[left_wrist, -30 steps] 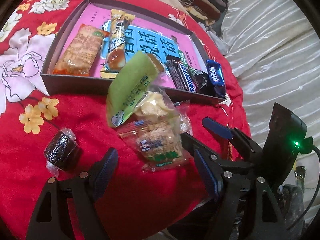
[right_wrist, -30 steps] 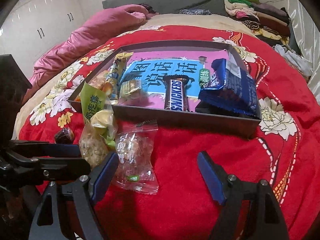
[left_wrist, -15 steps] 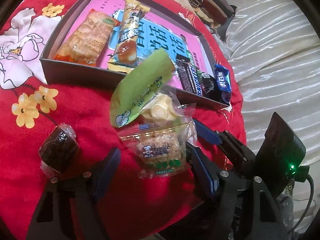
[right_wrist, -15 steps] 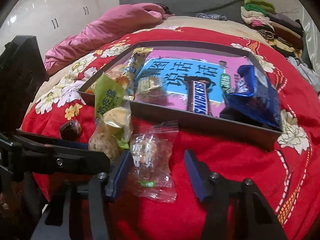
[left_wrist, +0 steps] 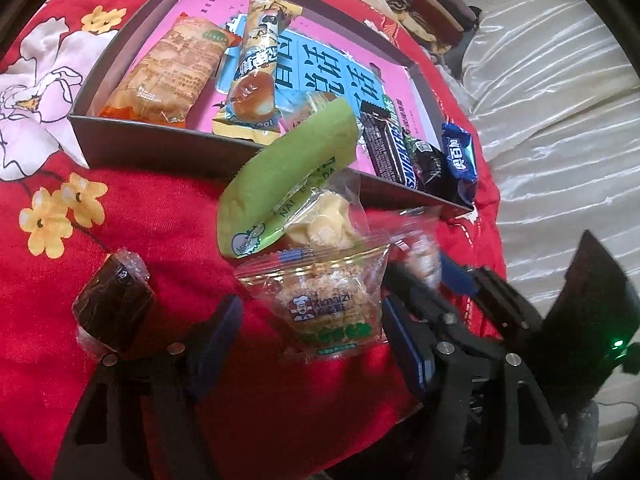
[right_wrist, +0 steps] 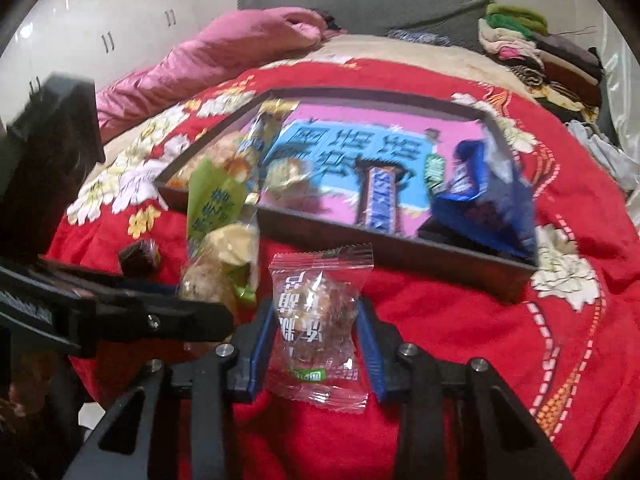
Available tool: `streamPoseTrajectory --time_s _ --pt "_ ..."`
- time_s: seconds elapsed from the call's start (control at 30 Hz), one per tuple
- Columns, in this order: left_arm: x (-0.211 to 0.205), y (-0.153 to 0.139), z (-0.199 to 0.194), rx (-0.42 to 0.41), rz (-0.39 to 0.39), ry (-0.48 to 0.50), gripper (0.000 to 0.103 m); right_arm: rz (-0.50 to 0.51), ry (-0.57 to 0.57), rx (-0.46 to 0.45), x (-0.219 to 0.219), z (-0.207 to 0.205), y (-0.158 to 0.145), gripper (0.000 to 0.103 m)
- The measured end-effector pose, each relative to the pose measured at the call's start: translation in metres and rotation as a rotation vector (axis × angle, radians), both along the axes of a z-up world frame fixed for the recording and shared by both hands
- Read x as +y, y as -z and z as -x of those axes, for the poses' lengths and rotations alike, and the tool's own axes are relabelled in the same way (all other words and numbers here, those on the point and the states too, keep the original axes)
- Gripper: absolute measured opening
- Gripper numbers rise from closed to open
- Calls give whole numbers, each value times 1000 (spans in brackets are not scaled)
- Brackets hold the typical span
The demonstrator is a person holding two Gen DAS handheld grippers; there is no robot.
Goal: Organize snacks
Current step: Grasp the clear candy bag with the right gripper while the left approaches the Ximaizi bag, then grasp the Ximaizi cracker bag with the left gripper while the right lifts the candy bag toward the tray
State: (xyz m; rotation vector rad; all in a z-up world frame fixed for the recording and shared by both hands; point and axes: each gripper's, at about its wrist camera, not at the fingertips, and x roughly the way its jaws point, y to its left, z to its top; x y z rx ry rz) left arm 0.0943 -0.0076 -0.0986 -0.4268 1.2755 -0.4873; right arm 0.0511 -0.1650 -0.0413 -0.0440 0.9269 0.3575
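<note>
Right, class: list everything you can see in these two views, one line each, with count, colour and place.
Shallow cardboard tray: one, dark grey, on bedspread.
Floral bedspread: one, red, under everything.
Biscuit packet: one, orange, tray's left end.
Bun wrapper: one, yellow, beside it.
Snickers bar: one, brown, in tray.
Oreo pack: one, blue, tray's right end.
Green-topped packet: one, against tray's near wall.
Clear crumbly cake packet: one, between left tongs.
Clear candy packet: one, between right tongs.
Dark wrapped sweet: one, loose, left.
Left tongs: blue pads, open.
Right tongs: closed on candy packet.
</note>
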Motion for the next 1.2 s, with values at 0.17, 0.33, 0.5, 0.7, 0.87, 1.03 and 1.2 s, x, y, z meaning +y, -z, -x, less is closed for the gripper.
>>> streamPoseTrajectory --time_s 0.17,0.33,0.5,0.7,0.87,1.03,1.2 --pt "-6 2 -2 -4 -39 -7 64 -3 8 -8 -2 -1 -3 40" --pt "-7 2 -3 -6 -47 -3 49 -13 20 -11 -5 -1 -4 40" --pt "-9 0 1 1 -34 13 44 -29 20 -21 -5 0 -7 40" --pt "-3 -8 9 -4 -31 18 43 -67 11 -51 -6 2 -15 40" --pt "6 -18 12 -25 -58 19 43 -83 17 -84 -7 4 -22 40" --pt "16 -34 15 -79 -76 1 43 -98 17 -107 -7 4 -27 40" --pt "23 -48 16 -131 -105 -9 43 -102 14 -123 -7 5 -31 40"
